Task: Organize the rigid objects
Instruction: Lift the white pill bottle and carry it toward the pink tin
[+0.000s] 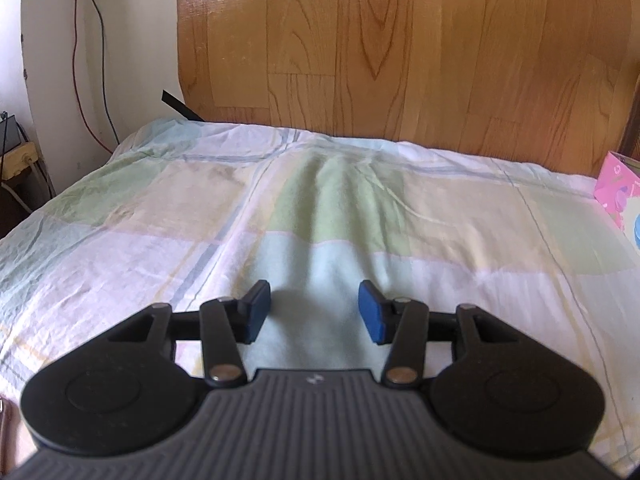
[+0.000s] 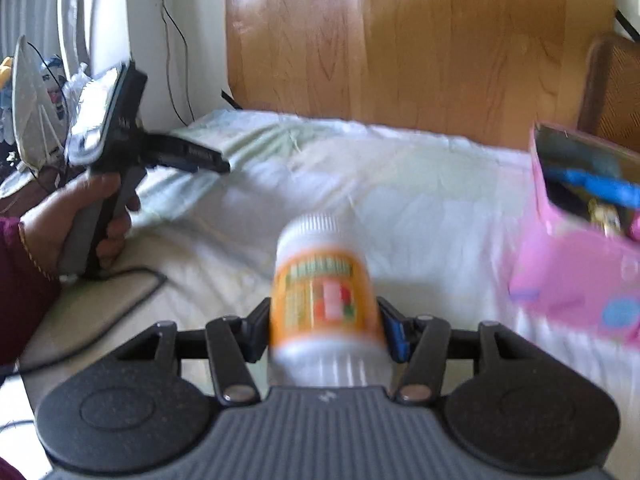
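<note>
I held the bottle [image 2: 326, 300] between the blue pads of my right gripper [image 2: 326, 330], which was clamped on its lower body from both sides, so the bottle stood nearly upright above the bed [image 2: 420, 184], its cap pointing away from me and leaning a little to the left. My left gripper [image 1: 315, 306] was parted about halfway with nothing between its pads, only the checked sheet [image 1: 320, 220] below it.

To the right of the bottle, near but apart from it, stood a pink box [image 2: 572, 264], open at the top, with something blue and a few small things inside that were too blurred to name; its edge also showed at the far right of the left wrist view [image 1: 618, 184]. Between the bottle and the box lay only bare sheet. On the far left my left hand [image 2: 80, 216] gripped the handle of the other tool, with a dark cable [image 2: 132, 280] trailing across the bed below it. A wood-grain headboard [image 2: 400, 48] rose behind the bed, and an iron [image 2: 30, 100] stood upright off to the left.

The bottle was white plastic with a ribbed white cap and an orange label bearing green lettering and a reddish patch, all smeared by motion and unreadable.
</note>
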`<act>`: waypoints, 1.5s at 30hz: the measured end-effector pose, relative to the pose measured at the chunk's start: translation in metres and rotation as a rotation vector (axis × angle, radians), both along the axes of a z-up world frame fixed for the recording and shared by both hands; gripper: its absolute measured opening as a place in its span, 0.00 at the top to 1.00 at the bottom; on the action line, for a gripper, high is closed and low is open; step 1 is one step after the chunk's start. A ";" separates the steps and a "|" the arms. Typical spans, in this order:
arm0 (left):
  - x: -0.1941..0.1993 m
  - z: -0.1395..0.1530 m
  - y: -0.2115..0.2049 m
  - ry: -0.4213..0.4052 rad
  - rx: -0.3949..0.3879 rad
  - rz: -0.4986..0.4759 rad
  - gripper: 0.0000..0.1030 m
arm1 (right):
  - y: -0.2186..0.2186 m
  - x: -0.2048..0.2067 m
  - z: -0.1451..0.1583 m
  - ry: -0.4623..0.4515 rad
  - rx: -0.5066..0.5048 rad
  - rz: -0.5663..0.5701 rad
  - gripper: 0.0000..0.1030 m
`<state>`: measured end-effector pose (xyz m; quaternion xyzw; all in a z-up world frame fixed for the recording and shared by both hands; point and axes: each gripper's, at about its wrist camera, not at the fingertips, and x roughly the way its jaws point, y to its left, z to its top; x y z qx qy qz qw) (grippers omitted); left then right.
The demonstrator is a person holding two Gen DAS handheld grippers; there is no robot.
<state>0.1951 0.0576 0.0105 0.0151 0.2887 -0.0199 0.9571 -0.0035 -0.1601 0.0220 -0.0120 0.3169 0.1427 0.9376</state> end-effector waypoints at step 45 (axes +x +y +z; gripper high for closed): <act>-0.134 0.001 -0.198 0.227 -0.339 -0.916 0.41 | -0.132 -0.093 -0.008 -0.086 0.192 -0.292 0.47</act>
